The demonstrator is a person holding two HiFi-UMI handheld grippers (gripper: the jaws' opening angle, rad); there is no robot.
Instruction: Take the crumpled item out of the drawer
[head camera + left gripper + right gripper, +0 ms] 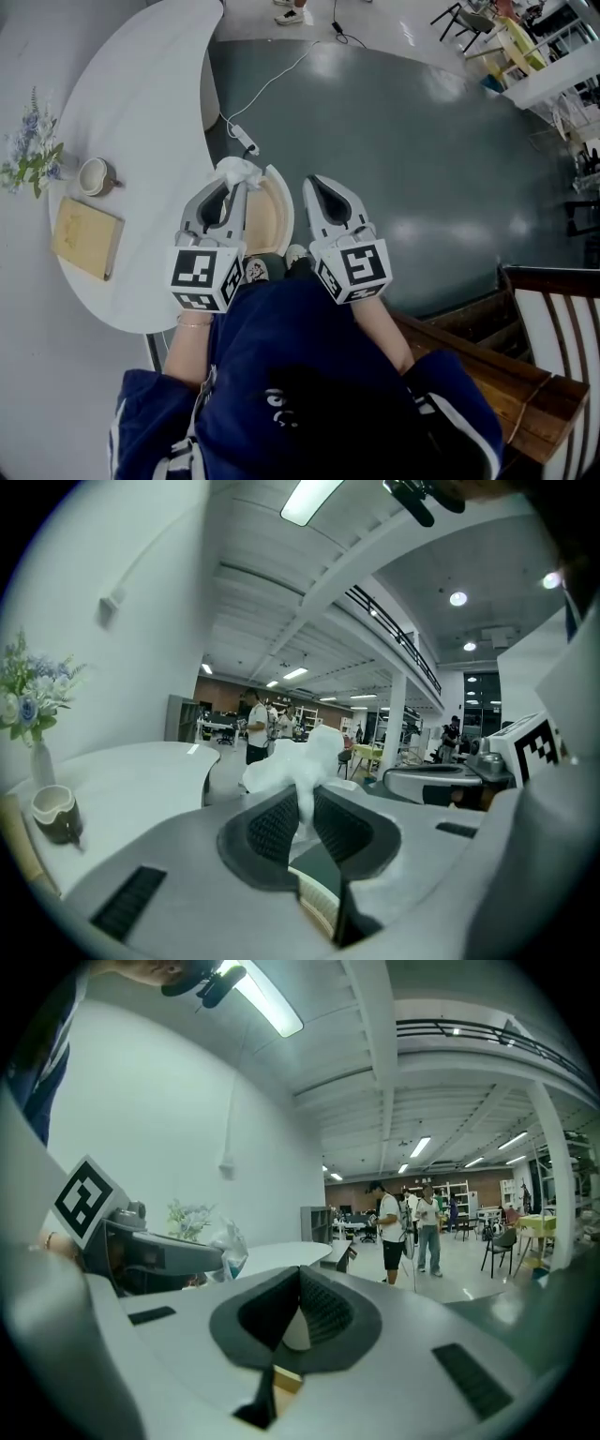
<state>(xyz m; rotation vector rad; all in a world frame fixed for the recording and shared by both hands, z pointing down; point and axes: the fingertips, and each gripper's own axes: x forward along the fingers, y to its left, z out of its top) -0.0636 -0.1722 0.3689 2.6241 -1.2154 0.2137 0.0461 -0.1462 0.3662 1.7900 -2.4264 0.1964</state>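
Squeezed tight in the left gripper [305,808]: the crumpled white item [298,757], puffing out past the tips, lower end hidden between the pads. Just under and between both grippers, half covered by them: the open drawer [267,220], inside hard to see. Right gripper [300,1283] closed up, nothing in it.

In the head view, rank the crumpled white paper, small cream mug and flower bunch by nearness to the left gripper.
1. Crumpled white paper: pinched in the left gripper.
2. Small cream mug: on the white table, leftward.
3. Flower bunch: farther left, at the table's edge.
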